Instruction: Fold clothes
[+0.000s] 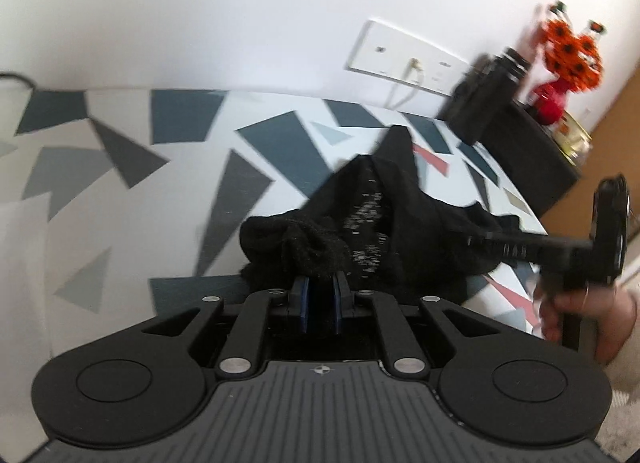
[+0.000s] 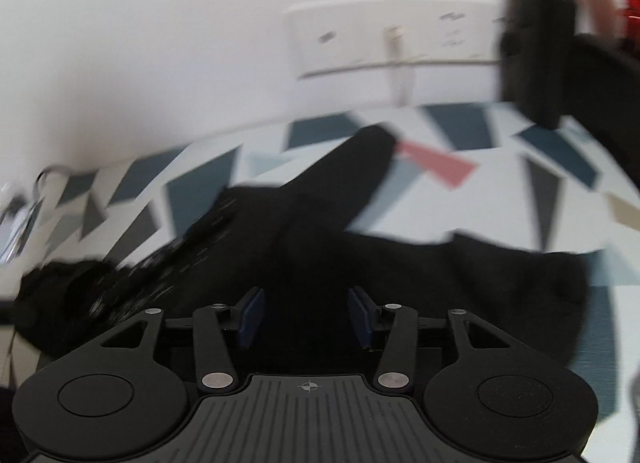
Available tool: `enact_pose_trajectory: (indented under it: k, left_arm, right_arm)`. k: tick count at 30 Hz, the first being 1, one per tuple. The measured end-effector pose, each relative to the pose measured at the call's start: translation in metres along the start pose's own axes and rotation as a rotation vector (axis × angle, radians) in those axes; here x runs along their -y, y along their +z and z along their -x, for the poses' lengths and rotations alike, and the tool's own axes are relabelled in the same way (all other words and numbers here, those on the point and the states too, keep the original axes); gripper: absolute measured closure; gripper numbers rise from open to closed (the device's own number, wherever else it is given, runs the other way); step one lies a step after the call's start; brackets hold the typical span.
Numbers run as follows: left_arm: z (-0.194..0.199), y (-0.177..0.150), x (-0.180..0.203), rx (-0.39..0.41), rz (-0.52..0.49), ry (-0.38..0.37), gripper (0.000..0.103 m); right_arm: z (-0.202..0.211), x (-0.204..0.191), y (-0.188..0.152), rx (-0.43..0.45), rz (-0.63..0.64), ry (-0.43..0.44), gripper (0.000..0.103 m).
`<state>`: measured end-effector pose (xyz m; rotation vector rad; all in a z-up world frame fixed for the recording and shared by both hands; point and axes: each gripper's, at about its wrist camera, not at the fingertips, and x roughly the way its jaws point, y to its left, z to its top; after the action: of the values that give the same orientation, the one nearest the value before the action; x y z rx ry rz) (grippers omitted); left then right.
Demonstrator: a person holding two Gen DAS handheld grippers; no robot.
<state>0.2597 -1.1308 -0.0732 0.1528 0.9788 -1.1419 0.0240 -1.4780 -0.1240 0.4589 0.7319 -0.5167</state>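
Note:
A black garment (image 1: 384,215) lies rumpled on a table covered with a white cloth with grey, blue and red shapes (image 1: 132,167). My left gripper (image 1: 320,283) is shut on a bunched black edge of the garment. The right gripper shows in the left wrist view (image 1: 500,247), reaching into the garment from the right. In the right wrist view the right gripper (image 2: 306,303) is open, its blue pads wide apart just above the black garment (image 2: 320,231), which spreads across the table. That view is blurred by motion.
A white wall with a socket plate (image 1: 404,55) and a white cable is behind the table. A dark cabinet (image 1: 524,151) at the right carries black boxes (image 1: 484,91), a red vase with orange flowers (image 1: 568,55) and jars. A metal clip (image 2: 24,215) lies far left.

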Motion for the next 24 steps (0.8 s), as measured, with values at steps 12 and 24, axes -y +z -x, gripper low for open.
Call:
enact_pose_trajectory:
  k: [12, 24]
  left_arm:
    - [-0.005, -0.006, -0.008, -0.009, 0.039, 0.020, 0.091]
    - [-0.015, 0.066, -0.020, 0.099, -0.003, 0.009, 0.071]
  right_arm:
    - [0.019, -0.010, -0.015, -0.075, 0.013, 0.173, 0.098]
    - [0.043, 0.011, -0.059, -0.146, -0.066, 0.105, 0.099]
